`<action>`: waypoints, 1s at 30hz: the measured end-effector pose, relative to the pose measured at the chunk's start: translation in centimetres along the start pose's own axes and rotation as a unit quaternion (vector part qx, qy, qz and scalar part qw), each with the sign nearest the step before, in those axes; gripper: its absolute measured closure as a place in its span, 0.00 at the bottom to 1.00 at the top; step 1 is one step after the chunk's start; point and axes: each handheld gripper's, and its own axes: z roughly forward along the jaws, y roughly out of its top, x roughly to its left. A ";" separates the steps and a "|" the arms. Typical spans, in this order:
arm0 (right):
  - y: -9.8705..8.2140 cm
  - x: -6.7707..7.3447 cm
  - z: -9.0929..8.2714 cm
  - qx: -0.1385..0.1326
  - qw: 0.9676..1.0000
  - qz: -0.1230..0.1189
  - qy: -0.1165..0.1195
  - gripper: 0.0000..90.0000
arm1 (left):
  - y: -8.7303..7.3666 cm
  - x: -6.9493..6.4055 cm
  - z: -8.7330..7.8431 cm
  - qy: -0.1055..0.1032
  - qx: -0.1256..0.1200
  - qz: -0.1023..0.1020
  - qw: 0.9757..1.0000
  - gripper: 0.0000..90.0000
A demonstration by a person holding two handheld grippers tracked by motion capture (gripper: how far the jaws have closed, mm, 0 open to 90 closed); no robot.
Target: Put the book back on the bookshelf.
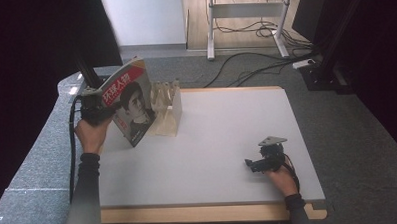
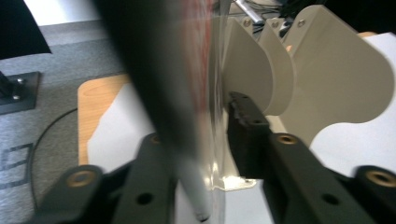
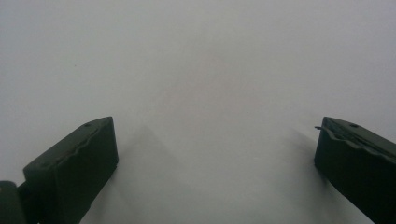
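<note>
Currently step: left gripper (image 1: 97, 111) clenched on magazine (image 1: 131, 107), lifted | rack (image 1: 167, 109) just beyond gripper | right gripper (image 1: 256, 163) released, resting on bench (image 1: 222, 141) | next, likely: align magazine with a rack slot, lower.

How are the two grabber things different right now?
The left gripper is shut on the magazine; the right gripper holds nothing, its jaws wide open. The left gripper is raised at the table's far left corner, beside the slotted rack; the right gripper sits low over the bare tabletop near the right edge. Both are black, two-jawed, and held in a person's hand.
</note>
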 end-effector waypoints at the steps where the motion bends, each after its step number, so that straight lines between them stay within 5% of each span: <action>1: 0.0 0.0 0.0 0.000 1.000 0.000 0.000 0.00 | 0.0 0.0 0.1 -0.002 0.000 -0.002 1.000 0.71; 6: 0.0 0.0 0.0 0.000 1.000 0.000 0.000 0.00 | -0.1 0.1 0.1 -0.009 -0.007 -0.014 1.000 0.45; 11: 0.1 0.0 0.0 0.001 1.000 0.000 0.000 0.00 | -0.2 0.0 -0.8 -0.011 -0.020 -0.005 1.000 0.20; 24: 0.1 0.0 0.0 0.001 1.000 -0.001 0.000 0.00 | -1.7 -0.3 -4.7 -0.029 -0.017 0.005 0.999 0.02; 30: 0.1 0.0 0.0 0.001 1.000 0.000 0.000 0.00 | -2.7 -1.6 -6.2 -0.030 -0.024 0.017 0.999 0.00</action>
